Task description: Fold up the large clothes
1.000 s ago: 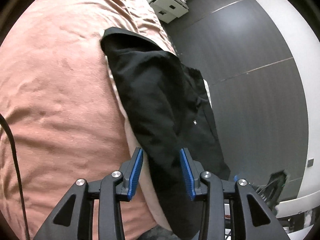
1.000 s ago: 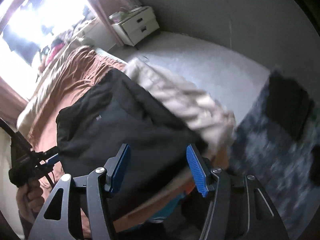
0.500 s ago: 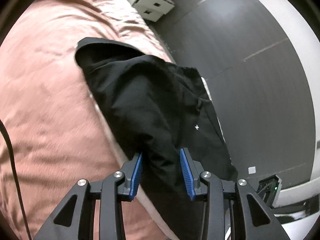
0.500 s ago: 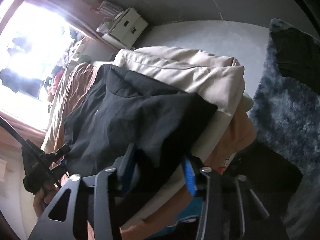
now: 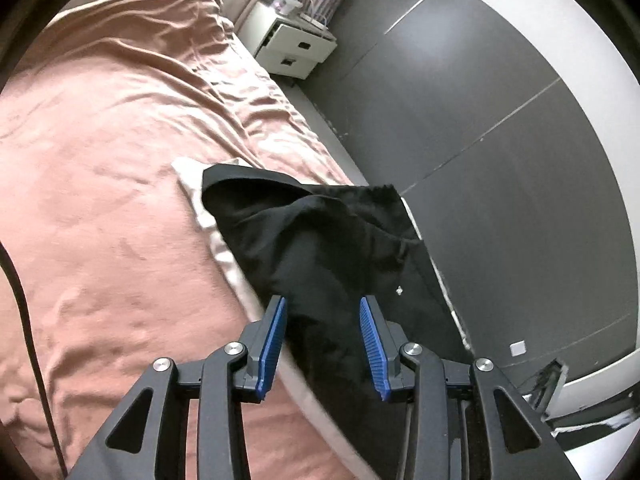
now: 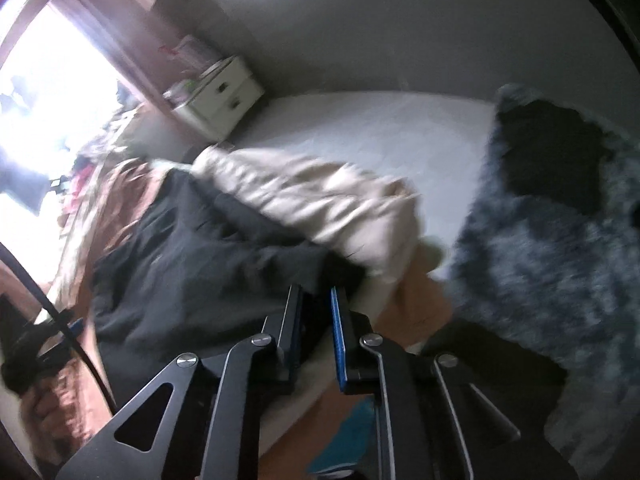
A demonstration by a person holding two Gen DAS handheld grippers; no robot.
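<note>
Lying near the edge of a bed under a pink cover (image 5: 104, 184), the black garment (image 5: 320, 236) was recorded in the left wrist view, rumpled, resting on a strip of cream fabric (image 5: 200, 208) and draping over the bed's side toward the dark floor (image 5: 500, 184). Left gripper (image 5: 323, 328): blue-padded fingers spread wide, black cloth between them but touching neither pad. White nightstand (image 5: 294, 46): against the wall beyond the bed.

Right wrist view, blurred. Right gripper (image 6: 315, 312): fingers drawn close together, pinching a fold of the black garment (image 6: 200, 264) at its near edge. Cream fabric (image 6: 312, 200): bunched just beyond the garment. Shaggy grey rug (image 6: 552, 264): on the floor, right. White nightstand (image 6: 218, 96): by the bright window.
</note>
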